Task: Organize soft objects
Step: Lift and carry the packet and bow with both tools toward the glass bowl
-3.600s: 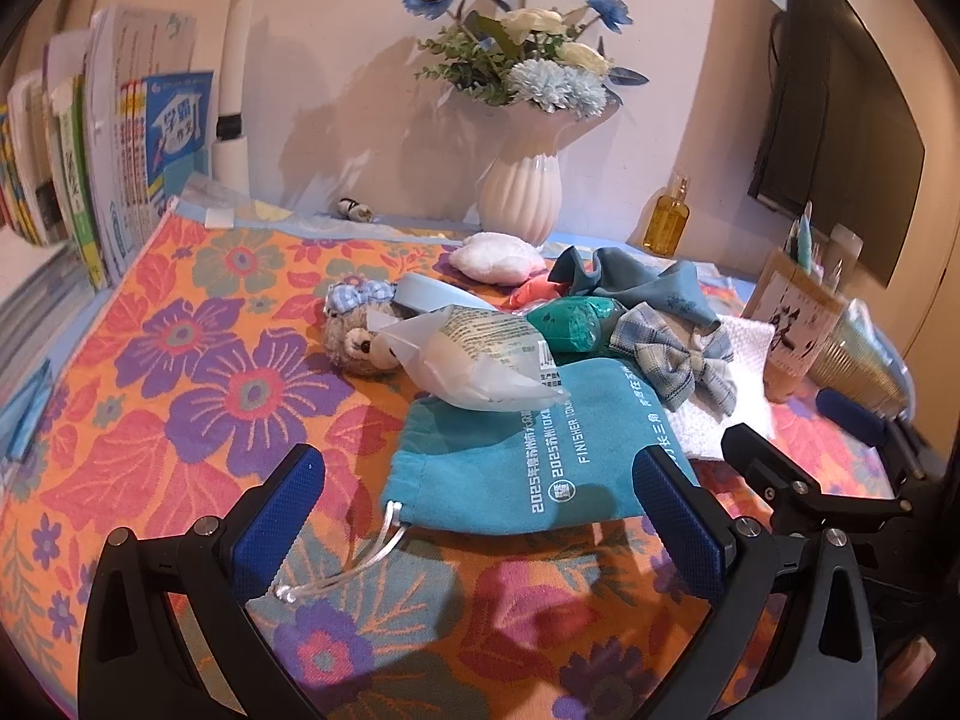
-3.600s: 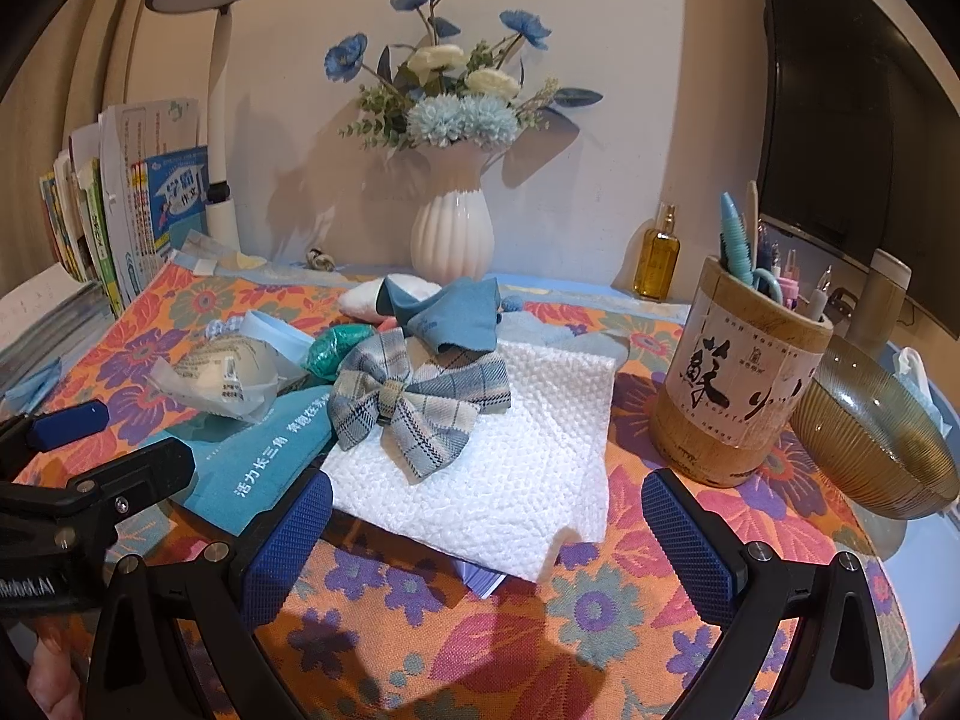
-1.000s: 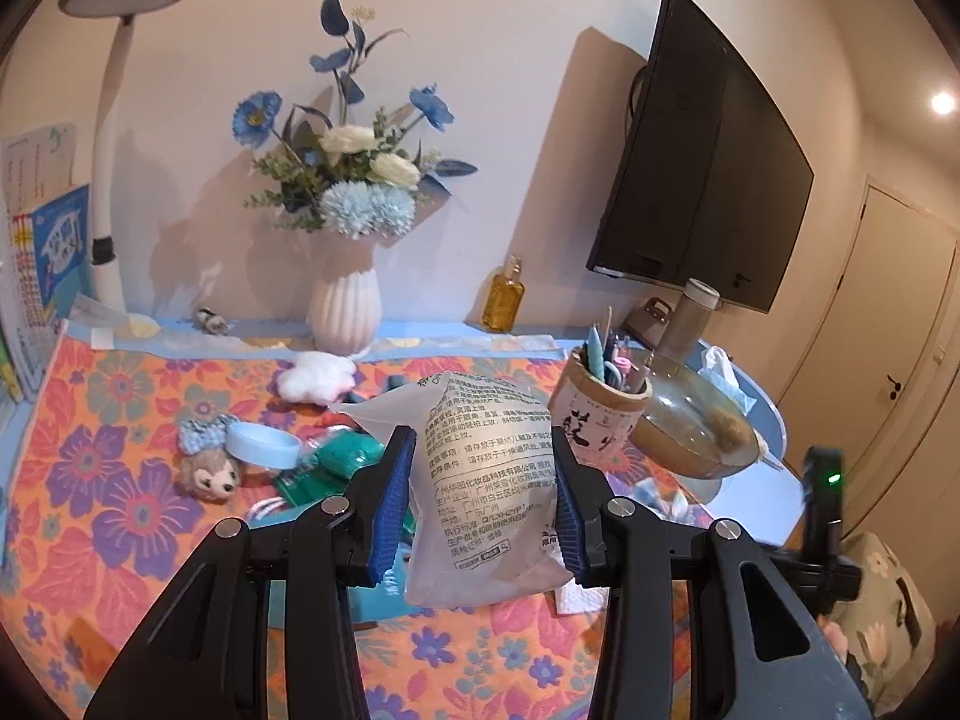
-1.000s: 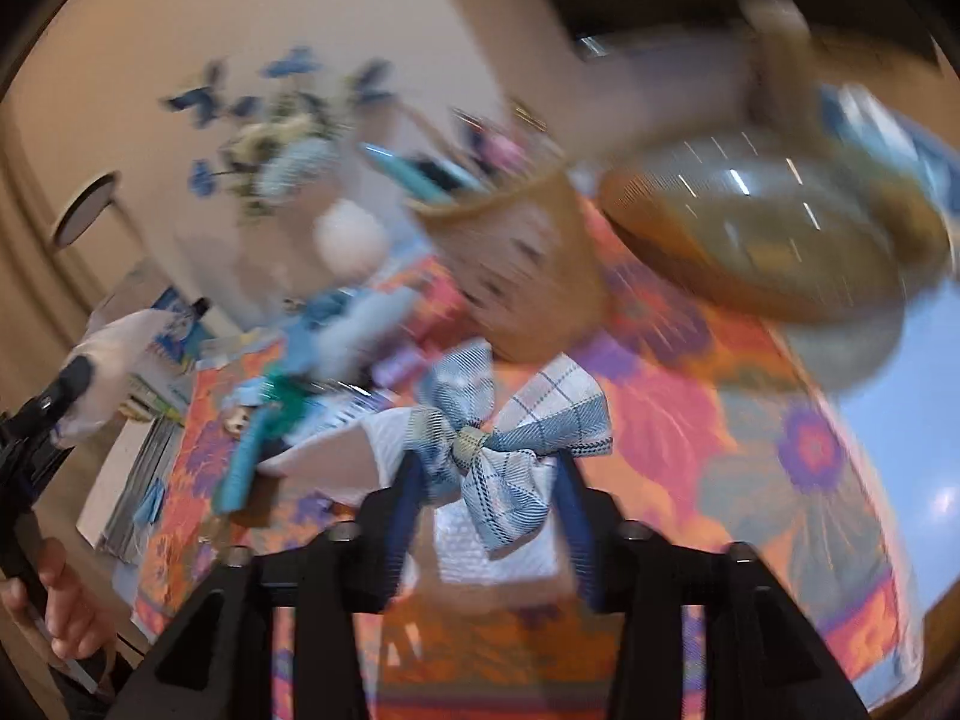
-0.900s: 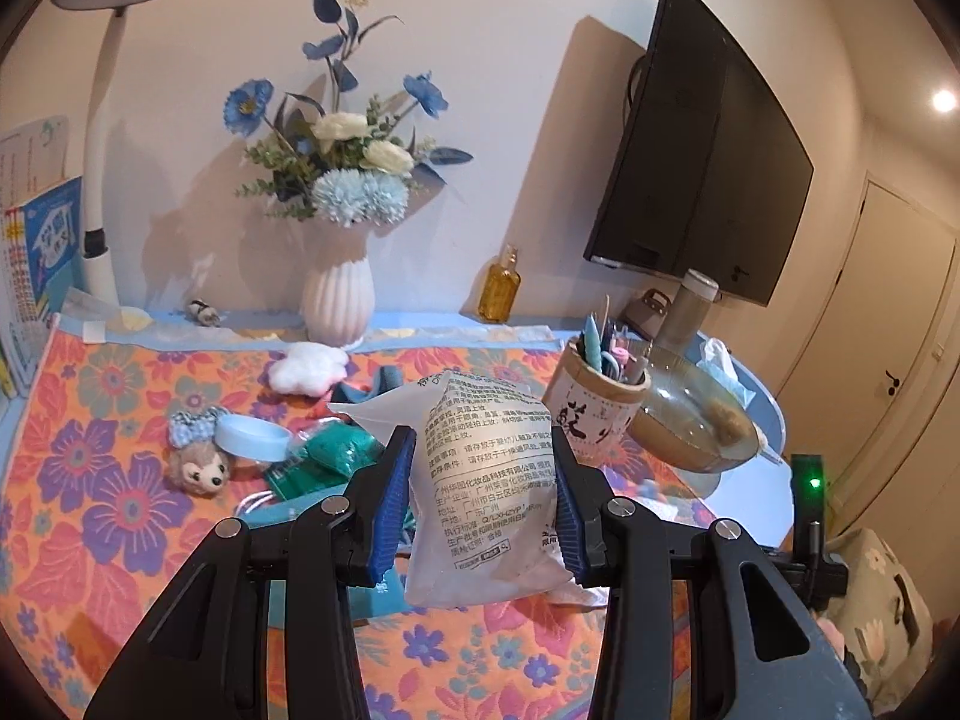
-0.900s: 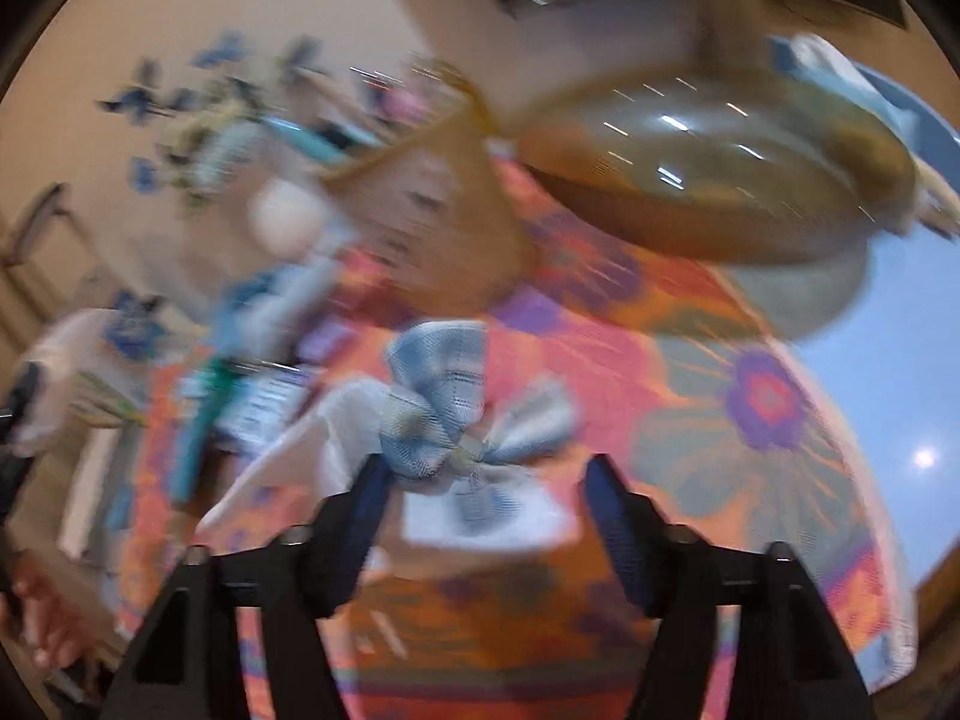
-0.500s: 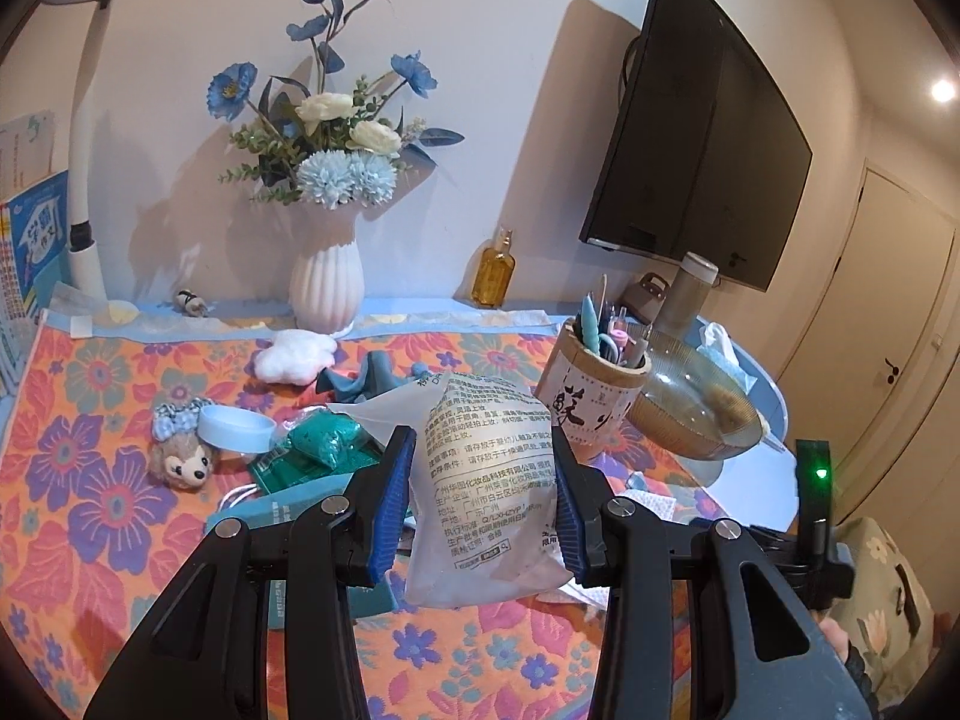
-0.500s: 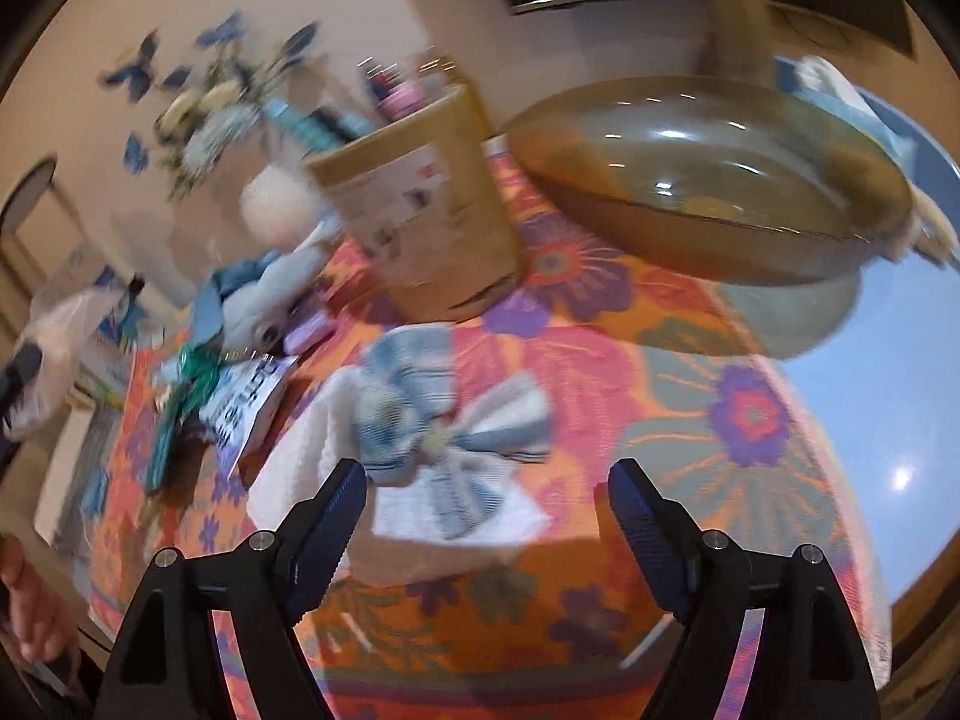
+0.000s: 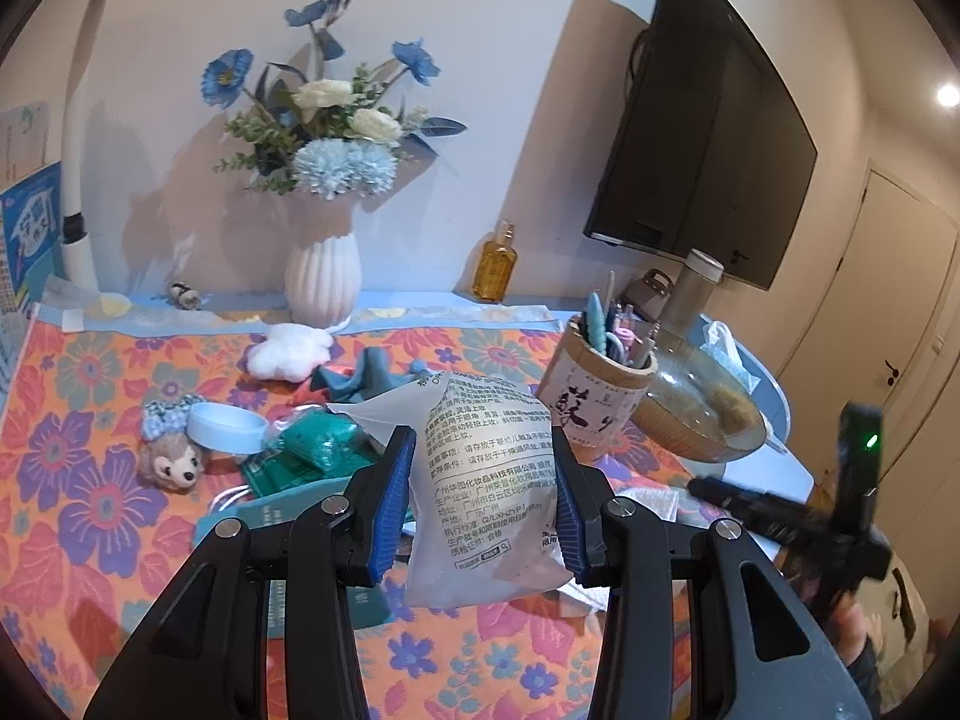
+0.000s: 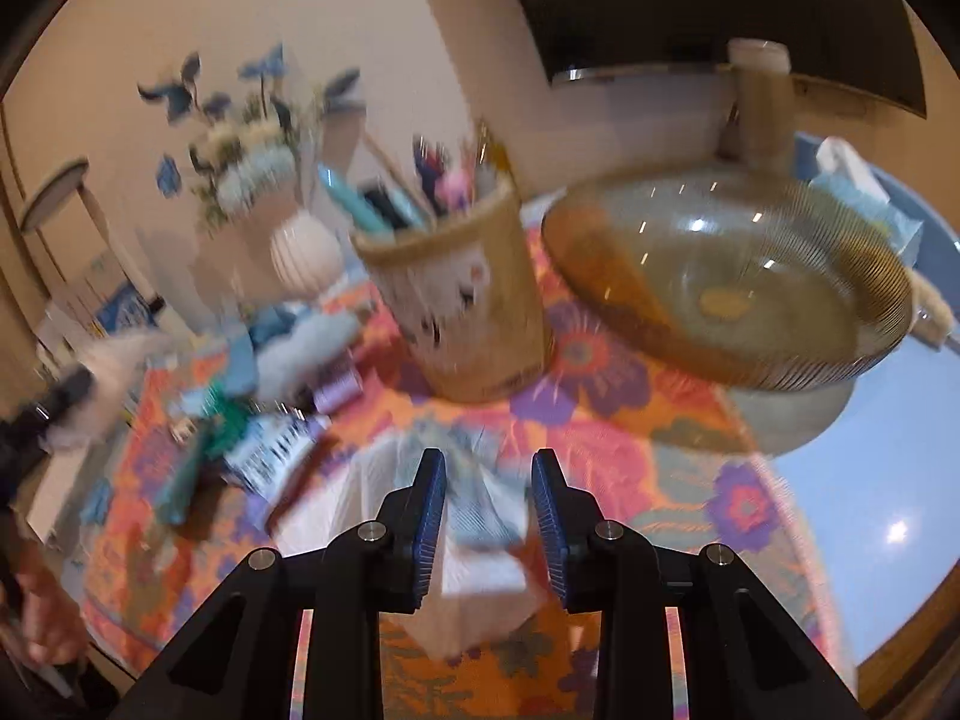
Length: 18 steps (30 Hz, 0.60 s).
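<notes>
My left gripper (image 9: 483, 498) is shut on a white plastic pouch (image 9: 486, 456) printed with black text, held above the floral tablecloth (image 9: 90, 516). The jaws of my right gripper (image 10: 487, 504) are closing on a blue plaid bow (image 10: 486, 519). The bow sits blurred between the pads, over a white towel (image 10: 480, 591). Left of the pouch lie a small plush (image 9: 171, 462), a pale blue ring (image 9: 225, 420), a green packet (image 9: 318, 444), a teal drawstring bag (image 9: 276, 516) and a white fluffy pad (image 9: 288, 357).
A pen cup (image 10: 468, 324) and an amber glass bowl (image 10: 840, 372) stand right behind the right gripper. A white vase of flowers (image 9: 324, 276), an oil bottle (image 9: 495, 267) and a lamp pole (image 9: 75, 192) line the wall. A dark screen (image 9: 702, 138) hangs at the right.
The right jaws let the bow go, spread wide over it on the towel, and have now closed in around it again. The left gripper still holds the pouch, barely moved.
</notes>
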Available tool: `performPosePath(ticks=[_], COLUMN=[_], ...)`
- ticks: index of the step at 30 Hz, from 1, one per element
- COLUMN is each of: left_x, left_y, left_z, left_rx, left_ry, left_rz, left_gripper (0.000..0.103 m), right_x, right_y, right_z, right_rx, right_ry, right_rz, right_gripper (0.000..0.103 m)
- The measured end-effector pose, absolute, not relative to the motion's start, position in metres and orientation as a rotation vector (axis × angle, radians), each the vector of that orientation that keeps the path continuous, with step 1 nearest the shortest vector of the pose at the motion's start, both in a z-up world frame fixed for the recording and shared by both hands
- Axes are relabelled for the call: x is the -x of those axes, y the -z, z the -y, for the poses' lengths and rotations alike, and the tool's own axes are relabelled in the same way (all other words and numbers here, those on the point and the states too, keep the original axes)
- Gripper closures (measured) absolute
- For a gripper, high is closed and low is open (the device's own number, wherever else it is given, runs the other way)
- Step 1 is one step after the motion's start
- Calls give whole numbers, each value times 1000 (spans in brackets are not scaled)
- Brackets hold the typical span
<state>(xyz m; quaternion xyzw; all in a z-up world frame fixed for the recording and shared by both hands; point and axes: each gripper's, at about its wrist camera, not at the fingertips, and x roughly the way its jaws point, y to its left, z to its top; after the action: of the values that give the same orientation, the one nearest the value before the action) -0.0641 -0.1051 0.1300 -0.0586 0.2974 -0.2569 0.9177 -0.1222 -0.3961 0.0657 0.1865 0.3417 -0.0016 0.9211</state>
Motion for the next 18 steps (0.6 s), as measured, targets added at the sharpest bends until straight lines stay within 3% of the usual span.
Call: performPosePath(ticks=[6, 7, 9, 16, 18], left_x=[68, 68, 69, 70, 69], left_y=[-132, -132, -132, -132, -133], left_z=[120, 121, 122, 120, 118], left_rx=[88, 90, 91, 74, 75], left_ry=[555, 558, 562, 547, 541], left_rz=[-603, -603, -603, -600, -598], left_gripper=[64, 64, 64, 64, 63], right_x=[130, 125, 114, 74, 66], right_y=[-87, -81, -61, -12, -8], right_z=[400, 400, 399, 377, 368], right_rx=[-381, -366, -369, -370, -328], right_ry=[-10, -10, -12, -13, 10], right_rz=[-666, -715, -811, -944, -949], right_gripper=[75, 72, 37, 36, 23])
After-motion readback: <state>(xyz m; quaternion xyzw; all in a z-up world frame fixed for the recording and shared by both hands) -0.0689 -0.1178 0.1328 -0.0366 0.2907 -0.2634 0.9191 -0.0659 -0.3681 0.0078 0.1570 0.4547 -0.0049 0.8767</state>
